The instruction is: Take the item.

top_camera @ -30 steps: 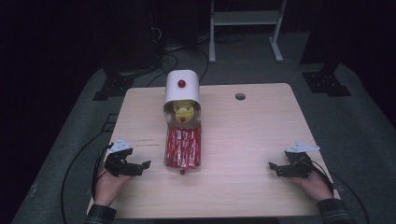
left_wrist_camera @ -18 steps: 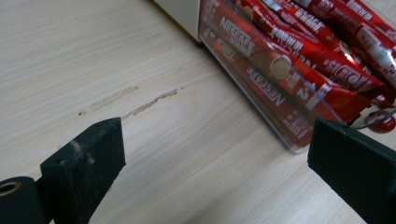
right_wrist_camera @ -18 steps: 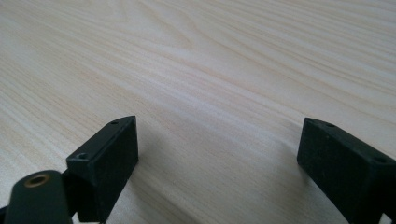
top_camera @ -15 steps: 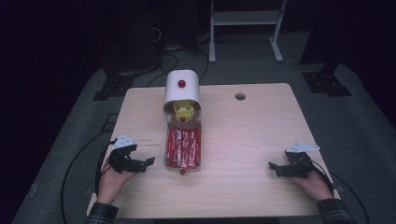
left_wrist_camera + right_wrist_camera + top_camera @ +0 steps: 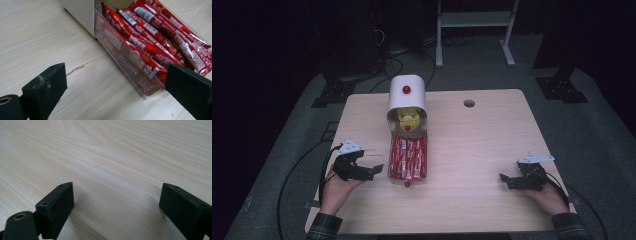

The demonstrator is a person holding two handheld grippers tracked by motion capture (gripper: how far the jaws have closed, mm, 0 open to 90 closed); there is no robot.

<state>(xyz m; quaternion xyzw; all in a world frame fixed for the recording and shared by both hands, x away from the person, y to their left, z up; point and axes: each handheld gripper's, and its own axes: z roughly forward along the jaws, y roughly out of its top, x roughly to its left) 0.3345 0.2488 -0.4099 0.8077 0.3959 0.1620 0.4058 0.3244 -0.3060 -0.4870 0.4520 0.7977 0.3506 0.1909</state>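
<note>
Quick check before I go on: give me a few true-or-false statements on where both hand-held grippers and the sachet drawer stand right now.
1. The left hand-held gripper is open beside the clear drawer. True.
2. The drawer holds blue sachets. False: the sachets are red.
3. The right hand-held gripper grips a sachet. False: it is open over bare table.
4. The drawer is pulled out of the white dispenser. True.
5. The left jaws are shut on the drawer's handle. False: they stand apart, holding nothing.
</note>
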